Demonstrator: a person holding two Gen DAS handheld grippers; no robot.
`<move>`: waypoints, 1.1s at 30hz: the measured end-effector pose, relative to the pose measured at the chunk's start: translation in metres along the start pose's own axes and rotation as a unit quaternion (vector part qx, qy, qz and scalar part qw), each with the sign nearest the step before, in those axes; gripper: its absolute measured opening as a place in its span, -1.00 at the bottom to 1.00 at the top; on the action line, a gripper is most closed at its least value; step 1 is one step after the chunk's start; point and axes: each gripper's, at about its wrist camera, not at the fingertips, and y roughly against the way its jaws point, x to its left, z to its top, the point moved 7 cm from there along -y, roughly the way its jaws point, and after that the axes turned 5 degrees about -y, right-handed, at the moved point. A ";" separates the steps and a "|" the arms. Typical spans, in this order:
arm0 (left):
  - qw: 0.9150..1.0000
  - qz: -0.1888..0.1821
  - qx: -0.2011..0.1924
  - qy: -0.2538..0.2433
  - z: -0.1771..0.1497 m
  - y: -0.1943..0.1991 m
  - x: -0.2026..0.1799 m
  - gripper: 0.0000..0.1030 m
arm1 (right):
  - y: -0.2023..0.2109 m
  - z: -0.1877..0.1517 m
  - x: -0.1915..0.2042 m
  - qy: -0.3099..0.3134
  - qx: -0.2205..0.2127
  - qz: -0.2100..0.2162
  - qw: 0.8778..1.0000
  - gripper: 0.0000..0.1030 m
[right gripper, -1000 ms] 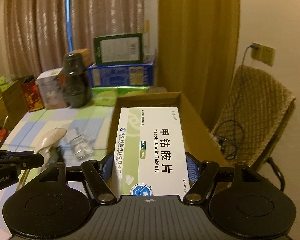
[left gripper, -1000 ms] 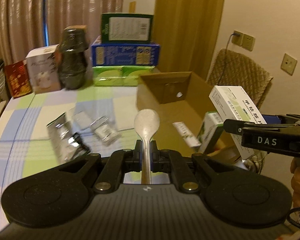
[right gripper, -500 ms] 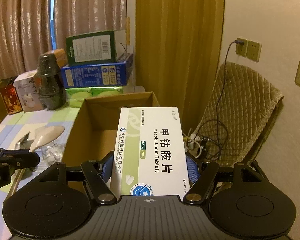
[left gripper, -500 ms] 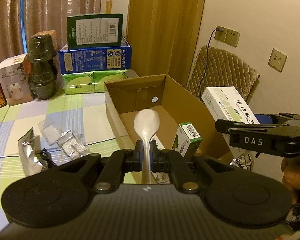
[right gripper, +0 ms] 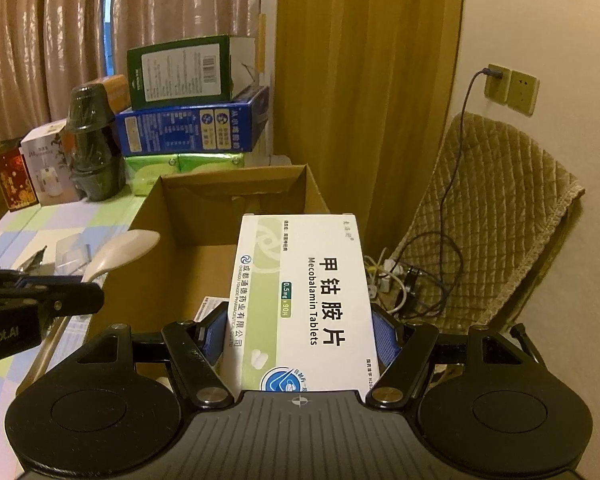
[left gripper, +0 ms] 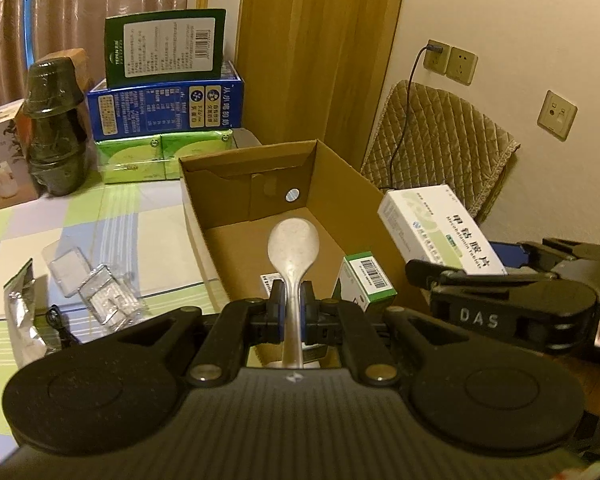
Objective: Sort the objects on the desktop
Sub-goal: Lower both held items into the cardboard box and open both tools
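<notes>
My left gripper (left gripper: 293, 300) is shut on the handle of a pale spoon (left gripper: 293, 244), whose bowl points forward over the open cardboard box (left gripper: 356, 184). My right gripper (right gripper: 300, 332) is shut on a white Mecobalamin tablet box (right gripper: 304, 292), held flat above the right part of the cardboard box (right gripper: 204, 196). In the left wrist view the tablet box (left gripper: 440, 232) and the right gripper (left gripper: 500, 304) sit at the right, past the box's right wall. A small green-and-white carton (left gripper: 366, 276) and a flat pack lie inside the cardboard box.
On the checked tablecloth (left gripper: 112, 224) lie clear plastic cases (left gripper: 96, 288), a foil packet (left gripper: 20, 312) and a black cable. Stacked blue and green boxes (left gripper: 164, 108), a dark bottle (left gripper: 54, 128) and a white box stand at the back. A quilted chair (right gripper: 496, 216) and cables are right.
Both grippers have moved right and forward: the spoon now hangs over the cardboard box's inside instead of the table edge. The tablet box has come closer to the box's right wall.
</notes>
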 end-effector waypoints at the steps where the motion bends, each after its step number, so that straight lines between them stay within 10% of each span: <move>1: 1.000 0.000 0.000 0.001 0.001 -0.002 -0.001 -0.92 | -0.002 0.000 0.001 0.001 0.002 0.001 1.000 0.32; 33: 0.999 -0.019 0.030 0.029 -0.003 -0.060 0.012 -0.92 | -0.065 0.000 0.017 0.080 0.017 0.017 0.997 0.32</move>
